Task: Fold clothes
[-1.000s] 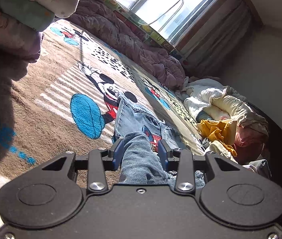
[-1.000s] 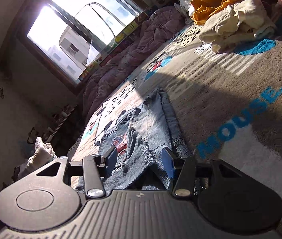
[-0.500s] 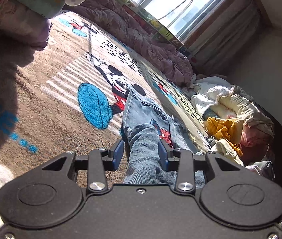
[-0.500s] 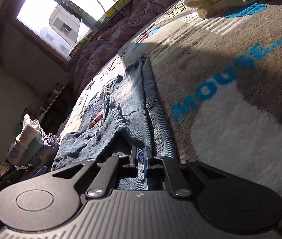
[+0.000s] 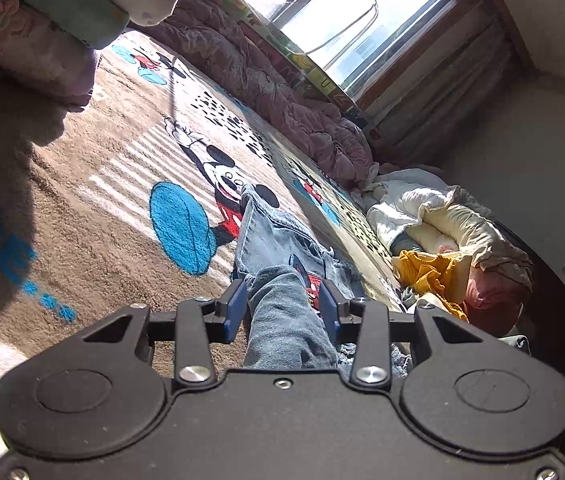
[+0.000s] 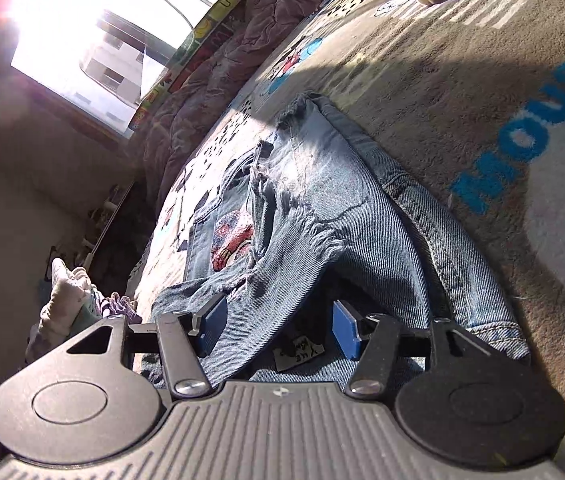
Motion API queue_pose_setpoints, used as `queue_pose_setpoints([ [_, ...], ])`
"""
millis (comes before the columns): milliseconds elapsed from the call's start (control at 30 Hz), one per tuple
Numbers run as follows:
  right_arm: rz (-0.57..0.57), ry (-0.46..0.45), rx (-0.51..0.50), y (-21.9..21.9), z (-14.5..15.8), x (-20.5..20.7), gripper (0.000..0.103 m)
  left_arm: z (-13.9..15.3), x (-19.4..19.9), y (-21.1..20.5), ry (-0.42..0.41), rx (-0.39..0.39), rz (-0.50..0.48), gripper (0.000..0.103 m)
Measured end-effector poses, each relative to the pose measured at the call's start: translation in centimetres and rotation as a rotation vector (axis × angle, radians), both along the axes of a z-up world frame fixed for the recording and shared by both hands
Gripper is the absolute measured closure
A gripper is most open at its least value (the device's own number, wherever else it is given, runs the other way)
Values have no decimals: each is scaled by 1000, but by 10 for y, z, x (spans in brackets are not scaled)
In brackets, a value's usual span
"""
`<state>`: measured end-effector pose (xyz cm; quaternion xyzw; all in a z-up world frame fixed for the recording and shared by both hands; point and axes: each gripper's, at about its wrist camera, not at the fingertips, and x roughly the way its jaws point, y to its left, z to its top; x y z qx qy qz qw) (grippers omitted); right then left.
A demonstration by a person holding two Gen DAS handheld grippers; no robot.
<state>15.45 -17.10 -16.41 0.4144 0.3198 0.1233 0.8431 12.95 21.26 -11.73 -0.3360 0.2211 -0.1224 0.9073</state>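
Faded blue ripped denim jeans [image 6: 322,216] lie on the brown Mickey Mouse blanket [image 5: 94,216]: heavy, floppy cloth. Your left gripper [image 5: 282,306] and right gripper [image 6: 278,326] straddle it wide open, holding nothing; pinch thick seams.

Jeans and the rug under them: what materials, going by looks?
Jeans: blue denim, faded matte; twill weave, stitched seams and frayed rips show. Rug: probably synthetic pile, plush and matte; fuzzy fibres with a cartoon print.

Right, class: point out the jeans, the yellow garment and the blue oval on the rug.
jeans [image 6: 322,184]: right wrist view, on the faded denim leg.
yellow garment [image 5: 426,272]: left wrist view, on its crumpled middle.
blue oval [image 5: 182,228]: left wrist view, on its centre.
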Motion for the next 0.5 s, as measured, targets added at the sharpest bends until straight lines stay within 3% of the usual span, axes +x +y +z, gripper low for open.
queue_pose_setpoints([
  [233, -119, 16, 41, 13, -6, 12, 43, 1, 2, 1, -8, -11, -6, 64],
  [400, -162, 10, -2, 27, -3, 19, 42, -1, 5, 0, -5, -7, -20, 63],
  [467, -150, -1, -15, 29, -2, 21, 58, -2, 7, 0, 1, -5, -23, 63],
  [500, -135, -6, -24, 30, -1, 22, 78, -2, 8, -1, 3, -4, -25, 63],
])
